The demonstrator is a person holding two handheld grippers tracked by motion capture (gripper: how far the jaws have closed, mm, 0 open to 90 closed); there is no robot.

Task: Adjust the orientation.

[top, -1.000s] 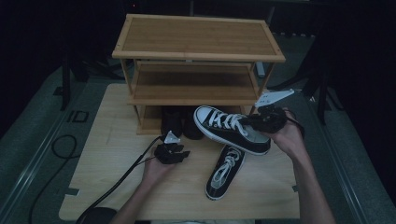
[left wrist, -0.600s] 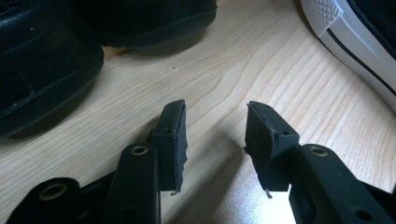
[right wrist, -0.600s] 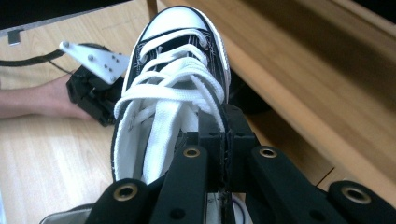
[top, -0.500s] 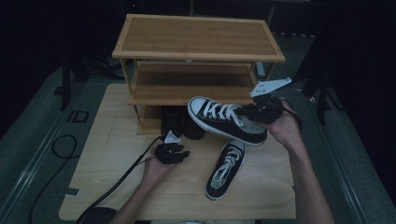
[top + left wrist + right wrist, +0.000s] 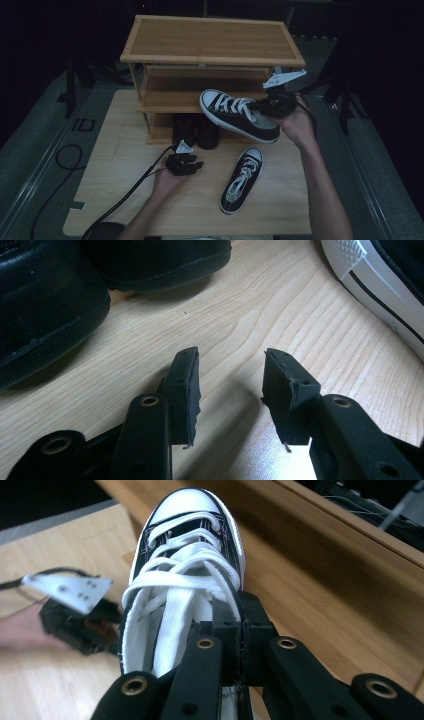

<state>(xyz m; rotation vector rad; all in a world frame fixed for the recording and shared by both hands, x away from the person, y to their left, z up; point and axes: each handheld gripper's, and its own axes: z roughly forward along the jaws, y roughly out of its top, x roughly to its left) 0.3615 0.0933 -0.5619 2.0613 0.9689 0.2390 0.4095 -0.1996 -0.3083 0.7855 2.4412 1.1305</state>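
Note:
A black canvas sneaker (image 5: 239, 115) with white laces and toe cap hangs in the air in front of the wooden shoe rack's (image 5: 210, 59) middle shelf, toe pointing left. My right gripper (image 5: 270, 105) is shut on the side wall of its opening; in the right gripper view the jaws meet on that edge of the sneaker (image 5: 185, 570). Its twin, the second sneaker (image 5: 242, 179), lies on the table. My left gripper (image 5: 192, 164) rests low over the table (image 5: 260, 315), open, with nothing between its pads (image 5: 186, 385).
Two black shoes (image 5: 196, 131) stand on the rack's bottom shelf, close ahead of the left gripper; they appear as dark shoes (image 5: 50, 305) in the left gripper view. A cable (image 5: 120, 200) trails off the table's front left. Dark floor surrounds the table.
The right hand has lifted the held sneaker up and toward the rack's middle shelf. The left gripper and the second sneaker have stayed put.

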